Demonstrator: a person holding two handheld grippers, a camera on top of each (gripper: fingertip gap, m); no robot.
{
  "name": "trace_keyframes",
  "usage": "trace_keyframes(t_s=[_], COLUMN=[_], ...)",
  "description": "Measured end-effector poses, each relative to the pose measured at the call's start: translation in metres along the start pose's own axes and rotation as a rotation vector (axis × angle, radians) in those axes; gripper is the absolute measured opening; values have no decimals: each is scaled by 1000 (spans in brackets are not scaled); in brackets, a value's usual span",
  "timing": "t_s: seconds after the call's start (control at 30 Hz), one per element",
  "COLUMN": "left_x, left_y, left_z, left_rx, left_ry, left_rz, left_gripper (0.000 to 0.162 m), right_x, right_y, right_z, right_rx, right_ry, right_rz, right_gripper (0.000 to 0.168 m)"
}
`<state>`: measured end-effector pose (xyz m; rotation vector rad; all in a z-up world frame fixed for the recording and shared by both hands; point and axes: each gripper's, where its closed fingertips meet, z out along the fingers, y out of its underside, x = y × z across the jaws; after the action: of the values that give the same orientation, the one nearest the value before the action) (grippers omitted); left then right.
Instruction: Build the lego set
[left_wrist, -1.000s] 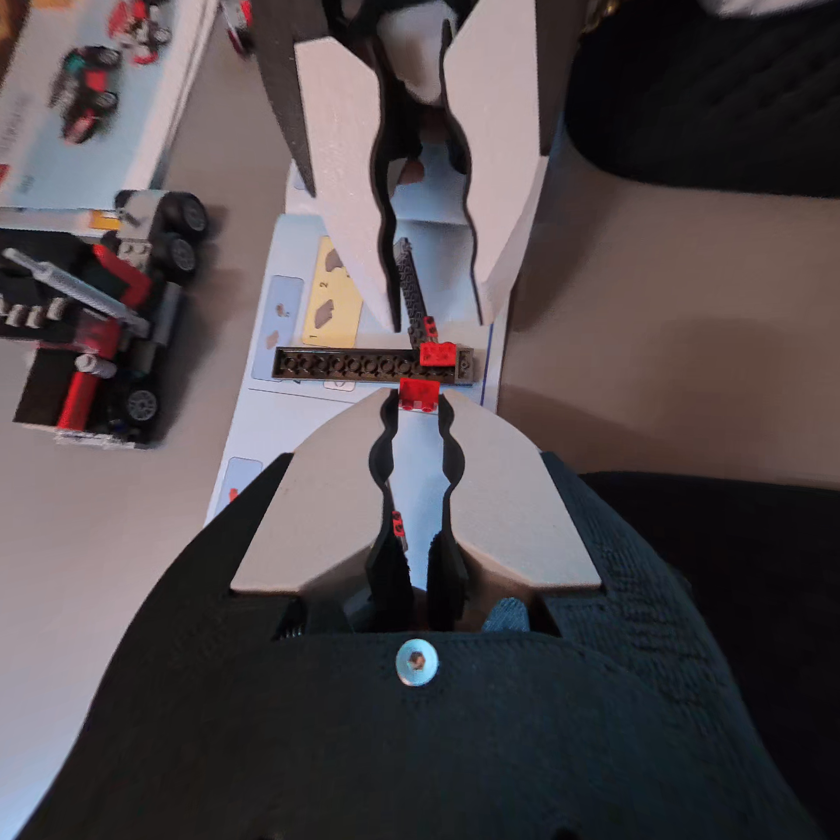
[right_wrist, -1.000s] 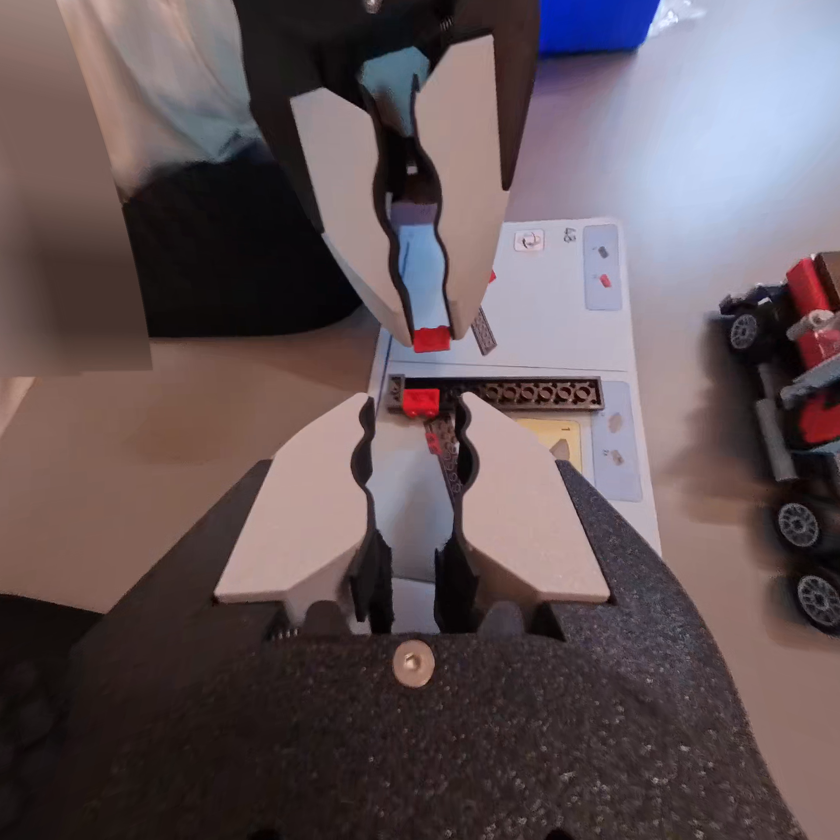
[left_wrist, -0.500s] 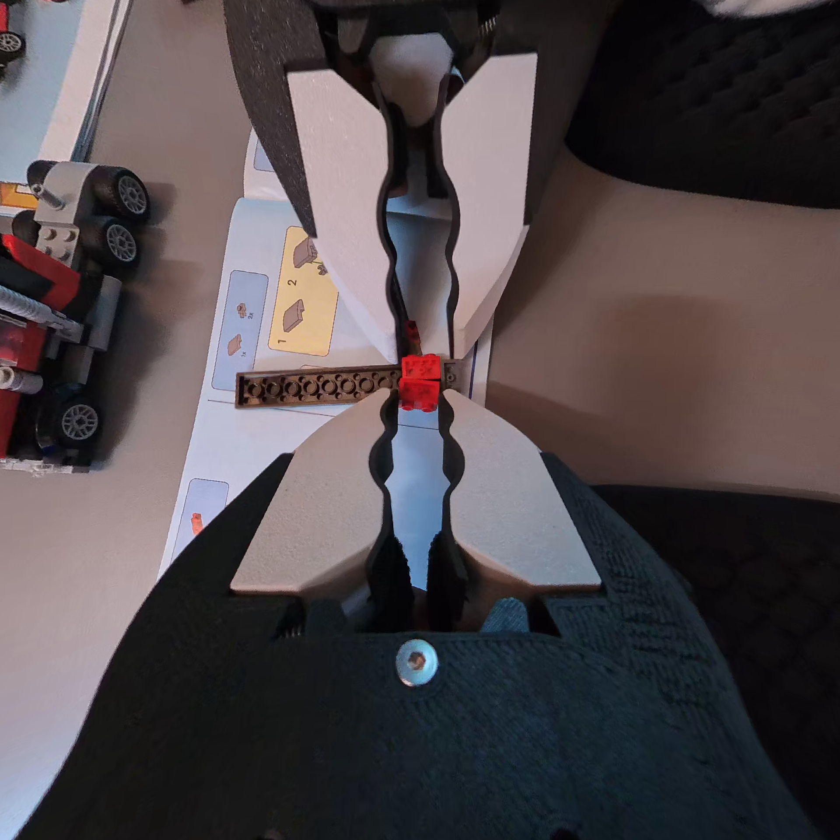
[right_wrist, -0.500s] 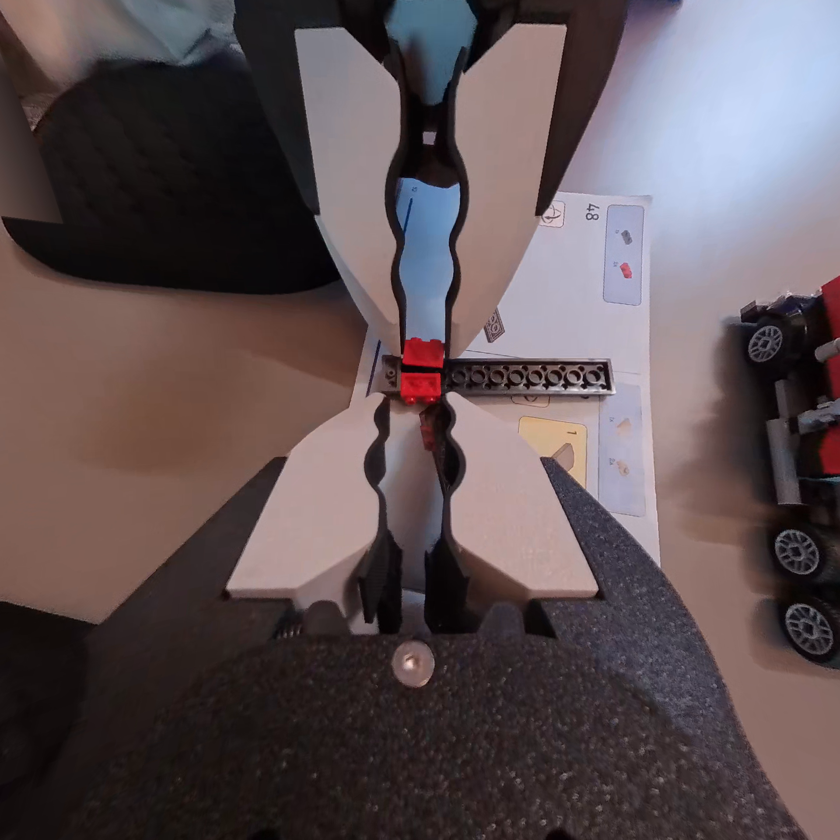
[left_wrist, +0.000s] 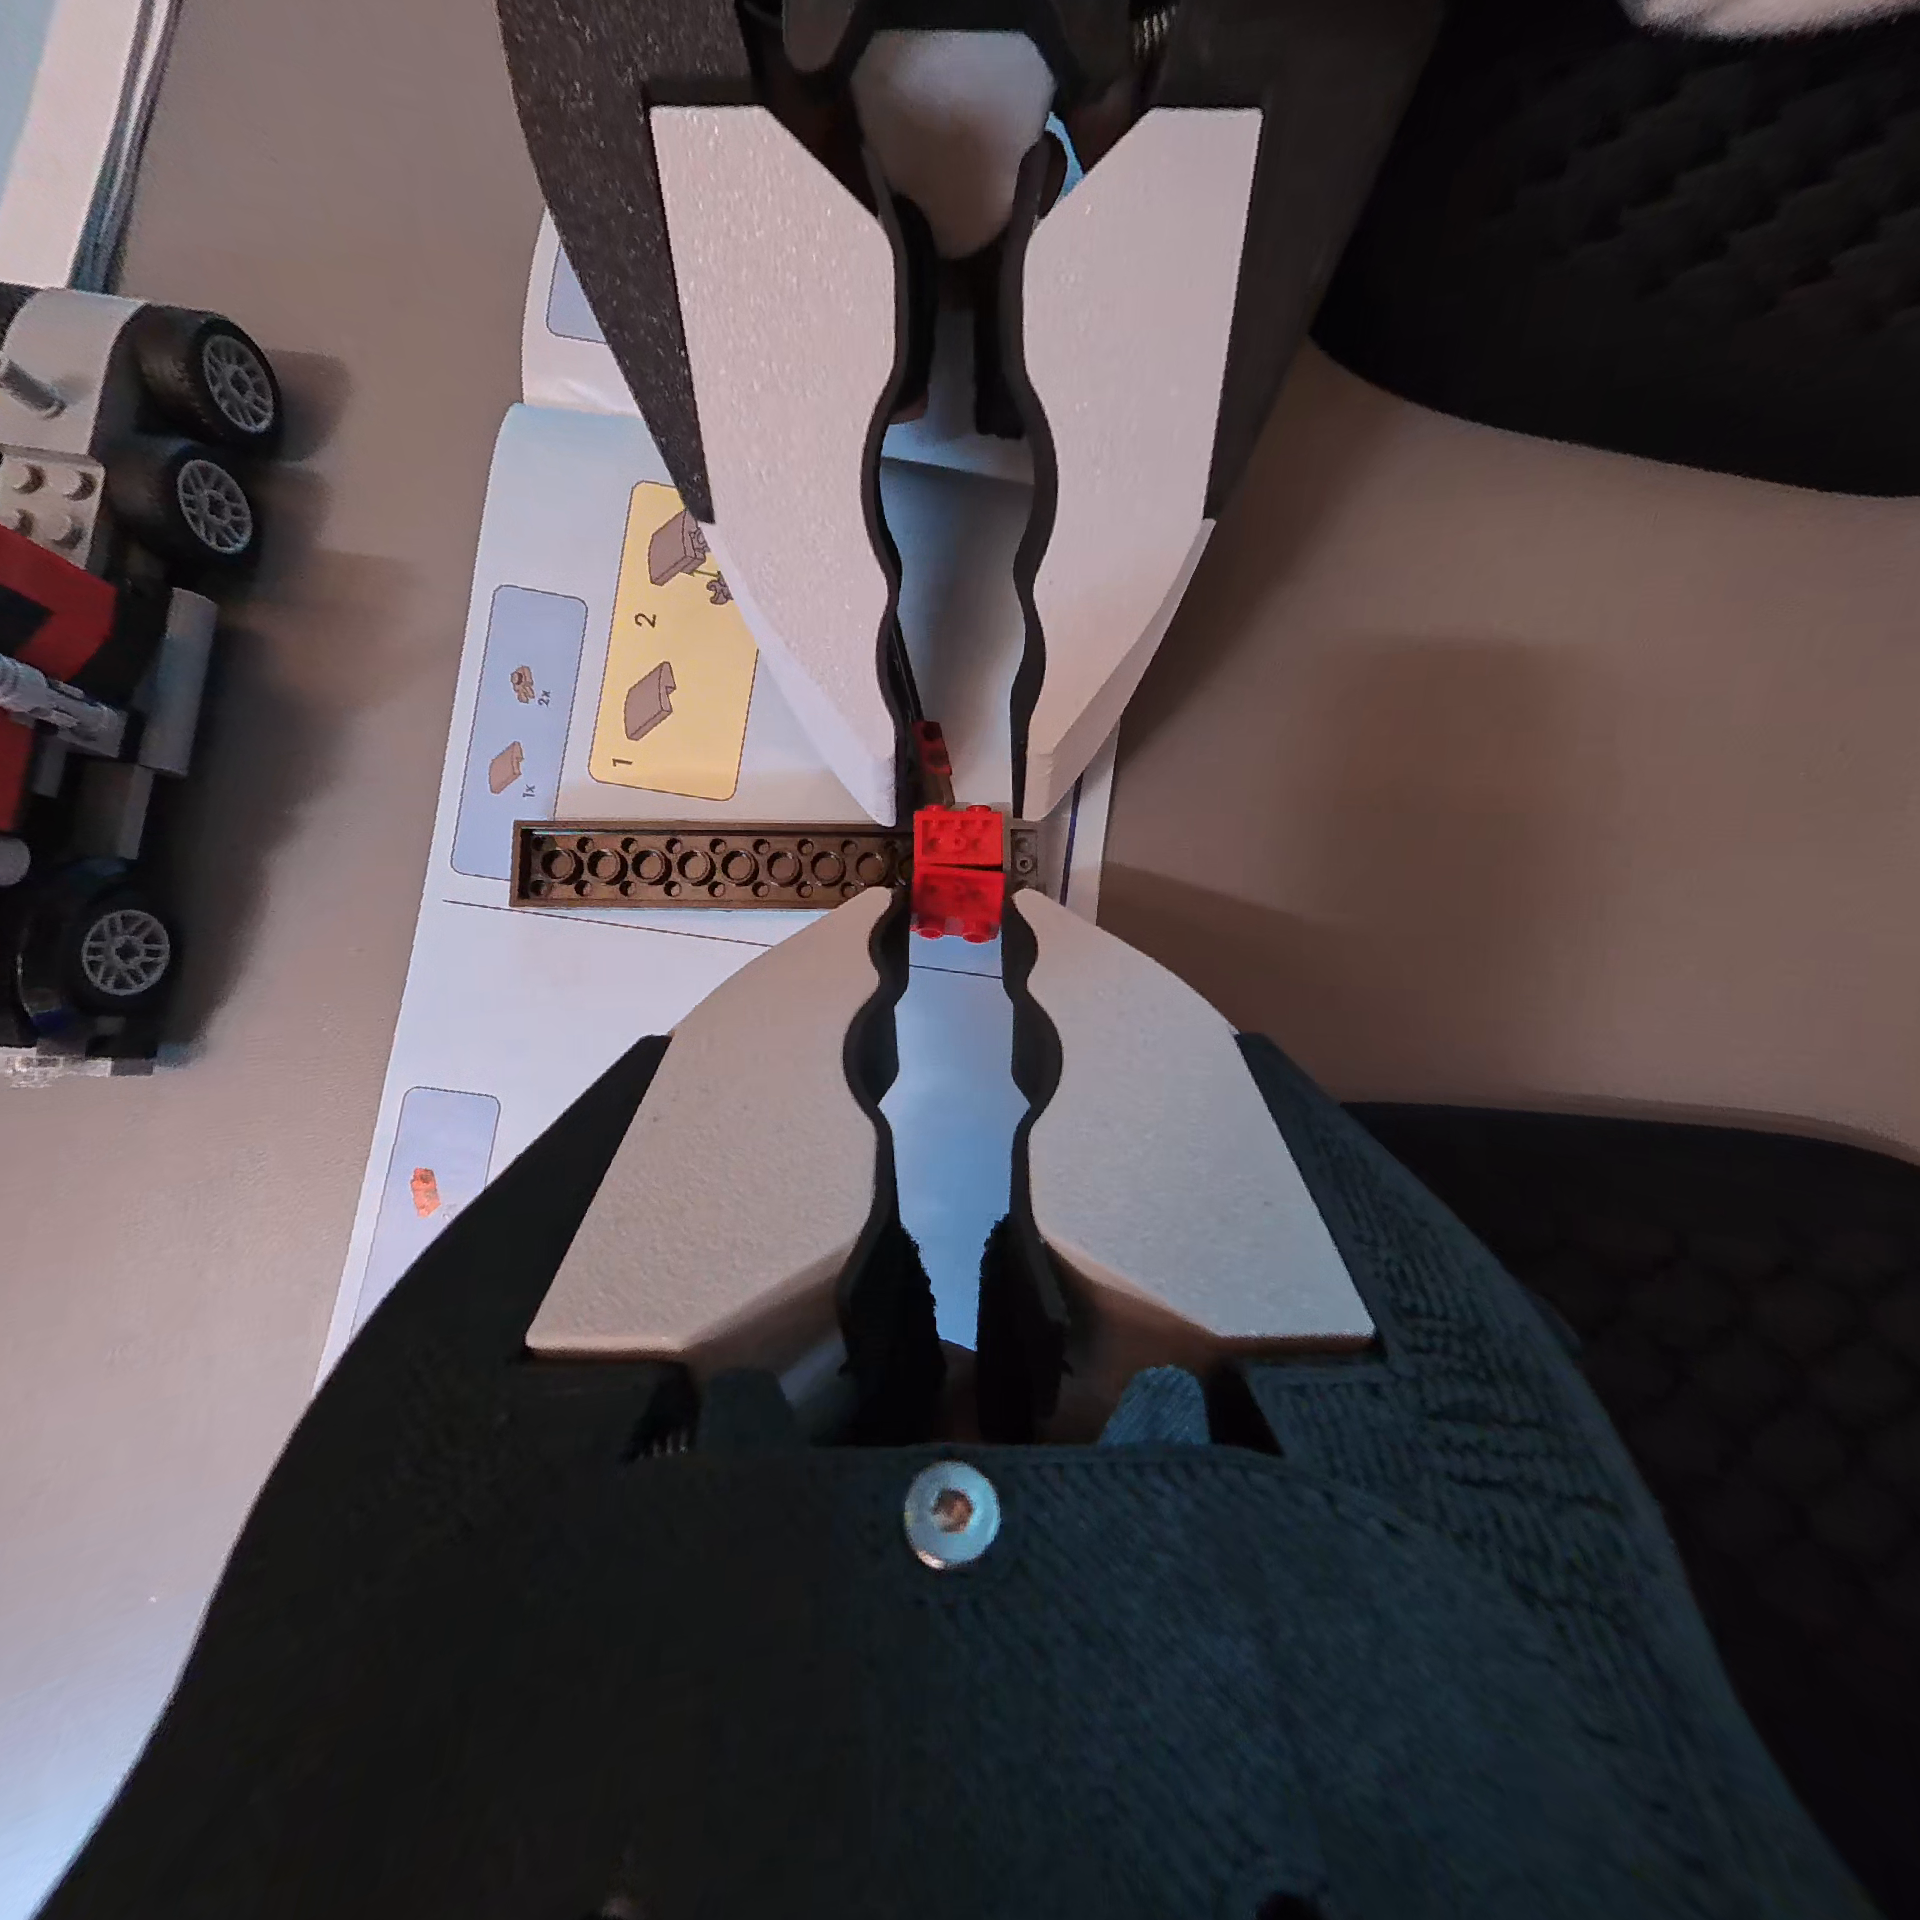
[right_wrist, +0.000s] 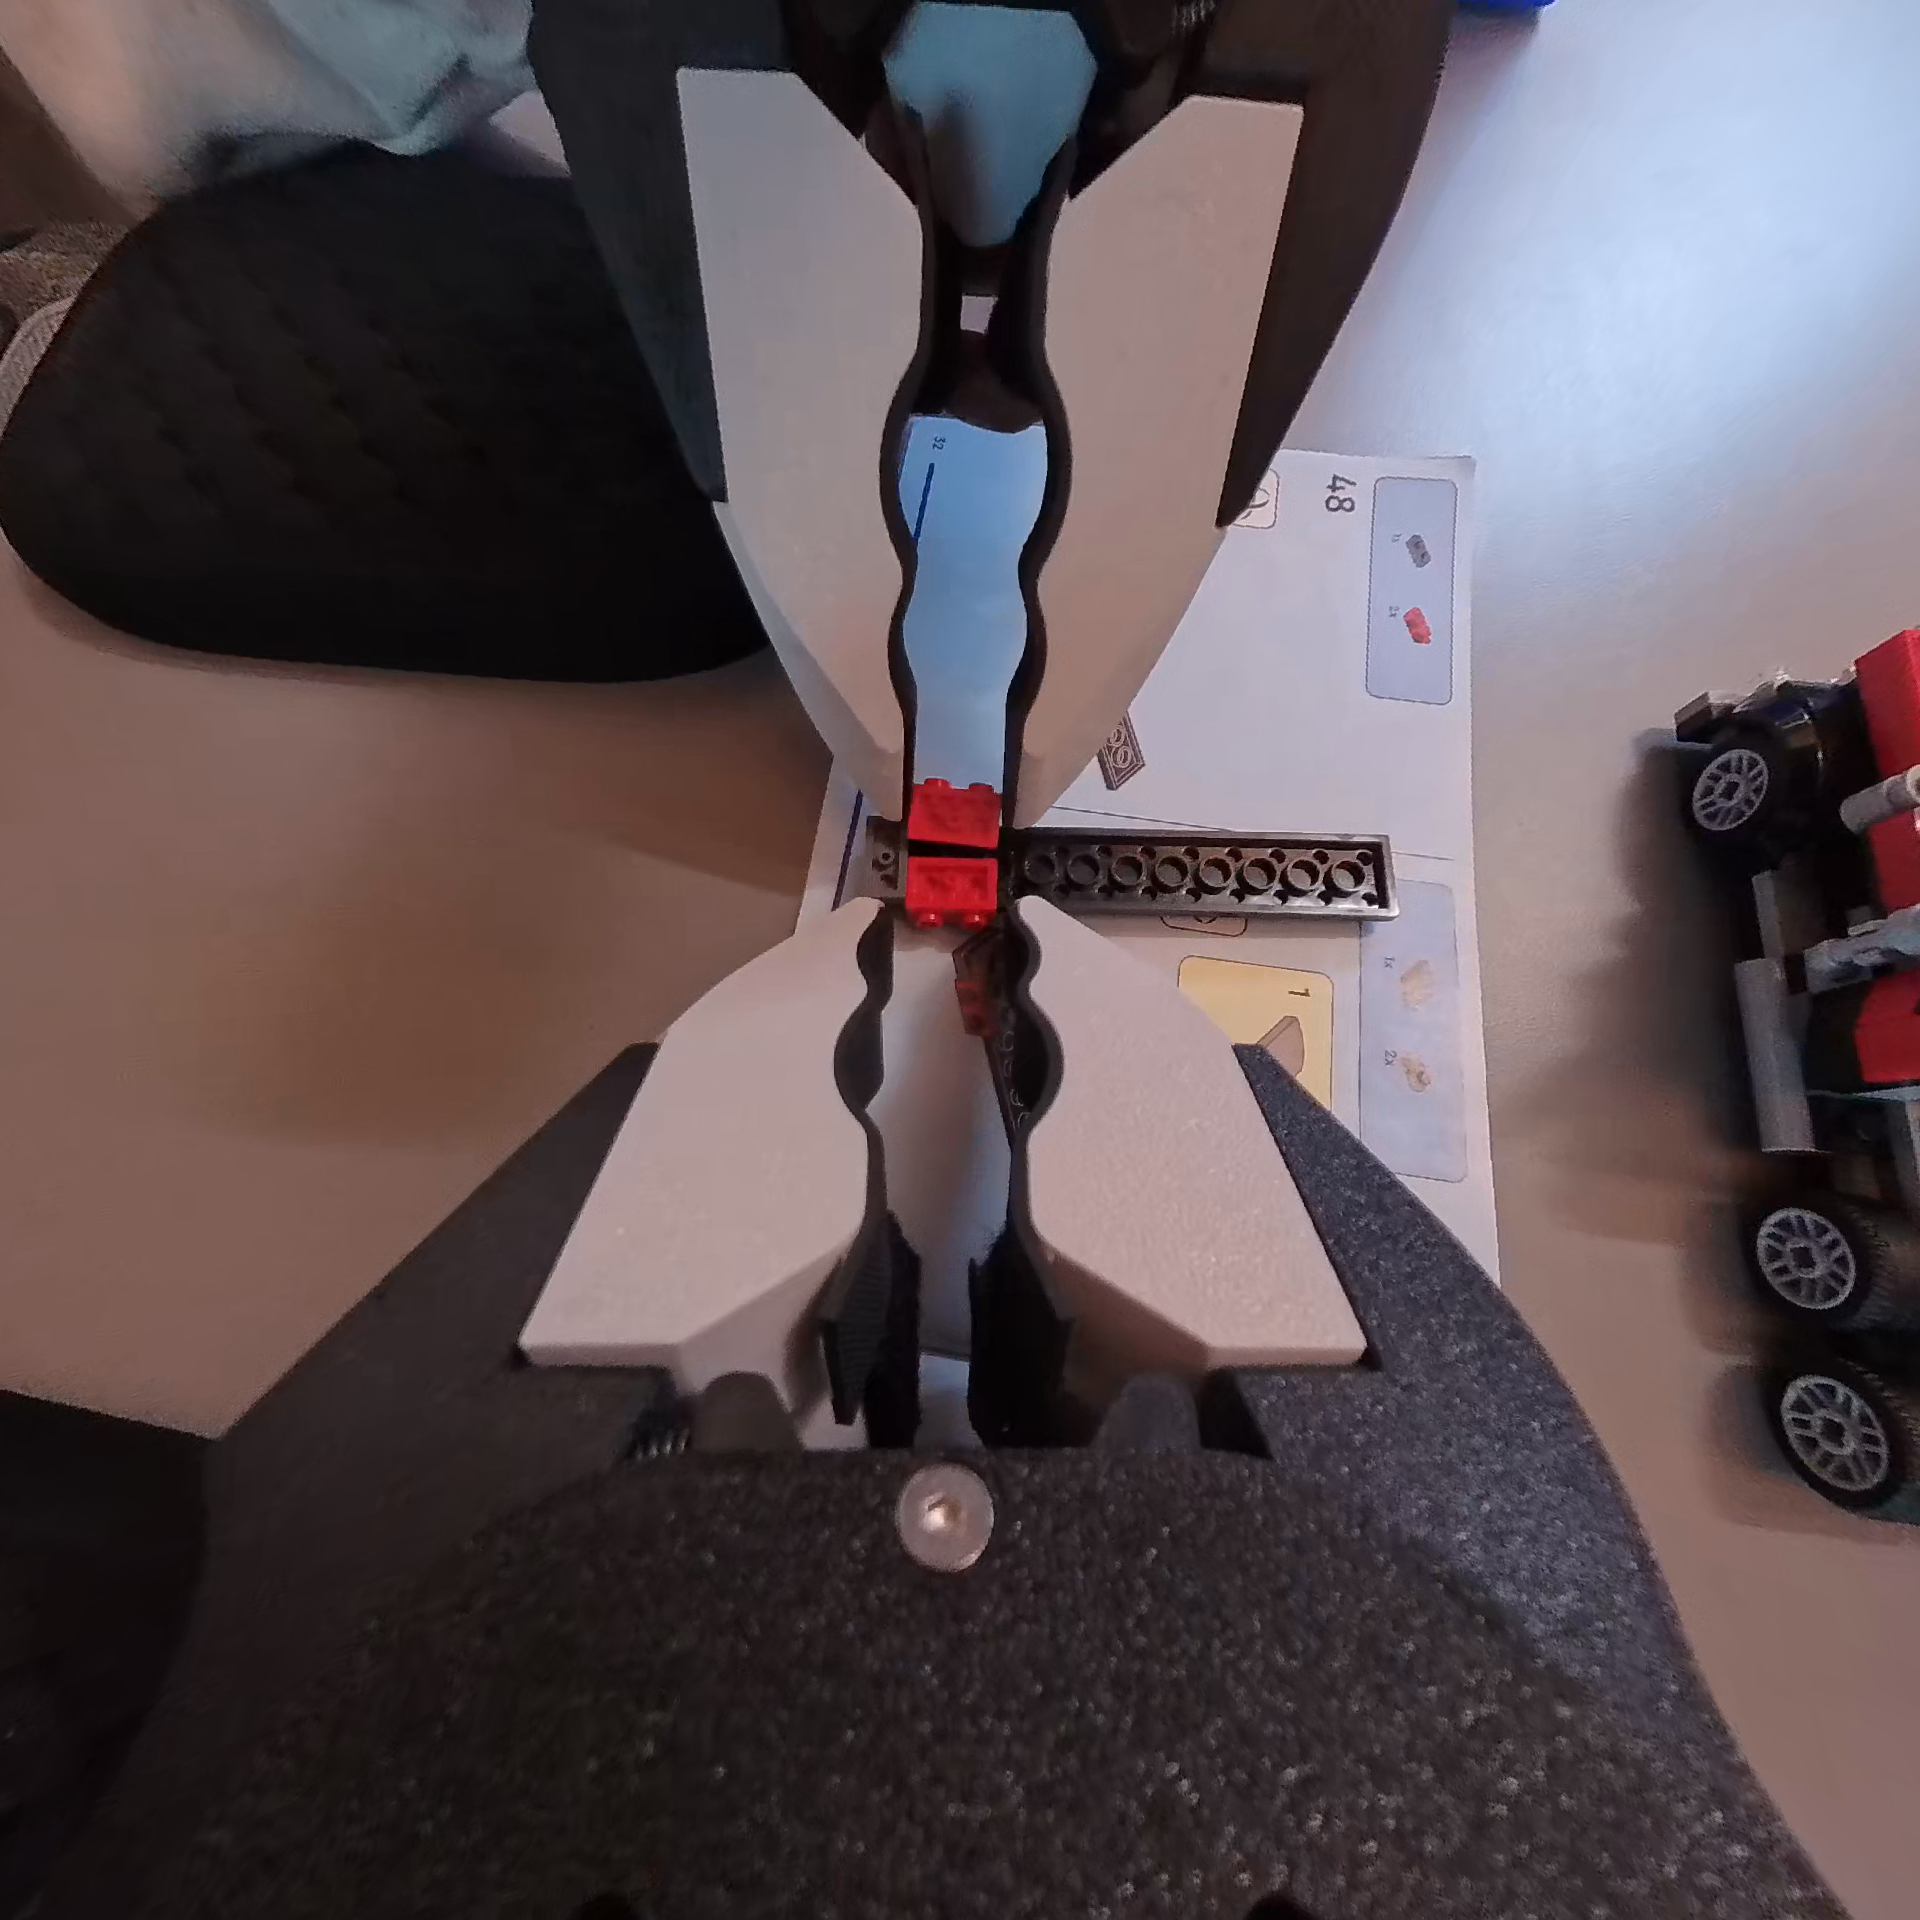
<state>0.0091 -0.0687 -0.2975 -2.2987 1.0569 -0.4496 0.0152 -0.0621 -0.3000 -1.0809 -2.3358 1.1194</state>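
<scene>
On the worktop (left_wrist: 1455, 779) lies the booklet (left_wrist: 520, 987), the plate (left_wrist: 707, 865) across its edge. Each hand-held gripper, left (left_wrist: 957, 914) and right (right_wrist: 952, 906), is clamped on a red brick (left_wrist: 957, 902) (right_wrist: 950, 881), side by side at the plate's end. Pressing unevenly could tilt the plate or misalign studs.

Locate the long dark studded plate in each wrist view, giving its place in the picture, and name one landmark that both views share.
Left wrist view: the long dark plate lies crosswise at mid-height, stretching left from the centre, on the instruction booklet.
Right wrist view: the long dark plate lies crosswise at mid-height, stretching right from the centre.
Shared landmark: the two red bricks side by side near one end of the plate, between the two grippers' tips.
</scene>
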Motion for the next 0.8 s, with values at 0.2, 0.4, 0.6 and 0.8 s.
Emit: trace_keyframes(t_s=[0.2, 0.4, 0.6, 0.8], left_x=[0, 0, -5, -6], left_y=[0, 0, 0, 21], left_z=[0, 1, -9, -29], left_rx=[-22, -25, 17, 58], left_ry=[24, 35, 3, -54], left_rz=[-6, -13, -26, -82], left_gripper=[18, 18, 22, 25], right_x=[0, 1, 3, 1], right_y=[0, -1, -6, -21], right_z=[0, 0, -5, -6], right_rx=[-2, 2, 43, 79], right_ry=[-1, -3, 1, 1], right_rz=[3, 5, 14, -19], right_gripper=[20, 20, 18, 20])
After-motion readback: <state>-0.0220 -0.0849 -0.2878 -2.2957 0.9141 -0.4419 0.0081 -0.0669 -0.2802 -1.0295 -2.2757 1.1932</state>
